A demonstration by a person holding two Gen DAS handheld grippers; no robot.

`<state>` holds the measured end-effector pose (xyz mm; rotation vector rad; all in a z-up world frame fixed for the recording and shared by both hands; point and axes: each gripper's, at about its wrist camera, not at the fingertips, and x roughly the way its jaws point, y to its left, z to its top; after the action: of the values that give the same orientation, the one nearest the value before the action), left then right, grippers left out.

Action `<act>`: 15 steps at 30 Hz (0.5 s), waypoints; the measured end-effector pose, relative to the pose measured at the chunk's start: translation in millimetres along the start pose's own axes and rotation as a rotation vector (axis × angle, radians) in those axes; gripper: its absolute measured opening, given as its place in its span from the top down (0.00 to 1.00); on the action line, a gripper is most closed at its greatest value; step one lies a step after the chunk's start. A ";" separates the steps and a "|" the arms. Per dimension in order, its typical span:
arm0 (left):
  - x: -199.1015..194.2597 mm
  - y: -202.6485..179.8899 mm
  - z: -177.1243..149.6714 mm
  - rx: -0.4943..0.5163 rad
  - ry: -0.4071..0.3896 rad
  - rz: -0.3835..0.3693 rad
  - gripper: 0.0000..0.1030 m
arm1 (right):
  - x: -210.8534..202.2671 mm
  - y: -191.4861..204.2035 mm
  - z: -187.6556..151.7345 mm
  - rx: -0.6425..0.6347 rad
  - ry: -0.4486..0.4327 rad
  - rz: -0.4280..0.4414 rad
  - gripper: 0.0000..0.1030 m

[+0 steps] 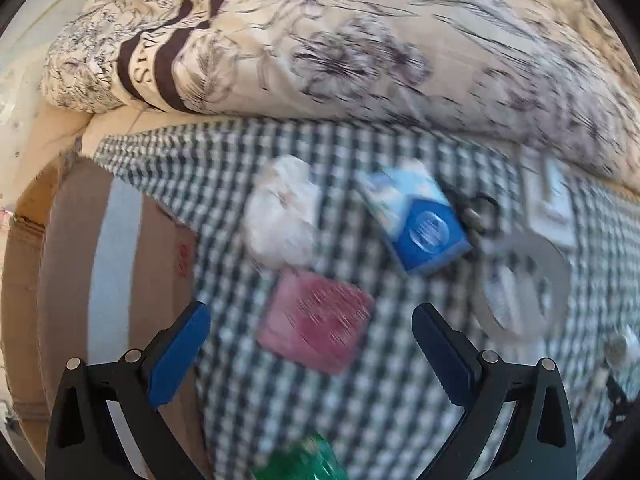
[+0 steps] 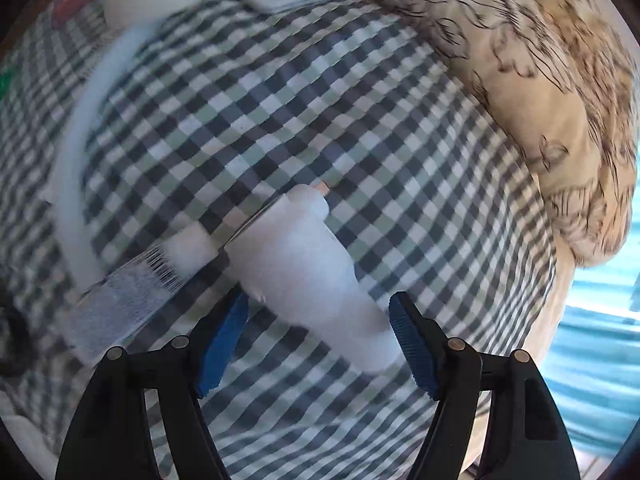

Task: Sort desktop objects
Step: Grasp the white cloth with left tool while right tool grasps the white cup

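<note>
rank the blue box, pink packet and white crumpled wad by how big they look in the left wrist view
1. pink packet, nearest the camera, so unsure
2. blue box
3. white crumpled wad, close to the box; blur makes that order unsure

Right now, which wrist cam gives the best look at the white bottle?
Right wrist view. The white bottle lies on its side on the checked cloth, large and mid-frame, between the open right gripper's fingers. In the left wrist view I cannot pick it out among the blurred items at the right edge.
</note>
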<state>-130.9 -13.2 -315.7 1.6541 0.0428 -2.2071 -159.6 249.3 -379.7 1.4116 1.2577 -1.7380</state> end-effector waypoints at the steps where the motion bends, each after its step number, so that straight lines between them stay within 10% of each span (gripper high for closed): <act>1: 5.5 4.5 5.6 -0.012 -0.001 0.006 0.00 | 4.2 -0.4 2.2 0.000 0.006 0.006 0.30; 8: 50.5 21.3 30.6 -0.033 0.052 0.063 0.00 | 12.8 -24.8 4.1 0.124 0.023 0.128 0.31; 12: 74.6 10.2 37.1 0.039 0.092 0.085 0.00 | 7.4 -35.2 -0.1 0.214 0.034 0.200 0.48; 14: 78.6 8.8 35.8 0.043 0.079 0.050 0.11 | 2.1 -37.0 -0.4 0.257 0.040 0.211 0.55; 15: 78.7 9.4 35.4 0.028 0.088 -0.015 0.37 | -1.4 -38.7 0.2 0.291 0.038 0.215 0.58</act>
<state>-178.8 -52.8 -376.1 1.7716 0.0474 -2.1535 -192.6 264.4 -366.3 1.6828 0.8583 -1.8025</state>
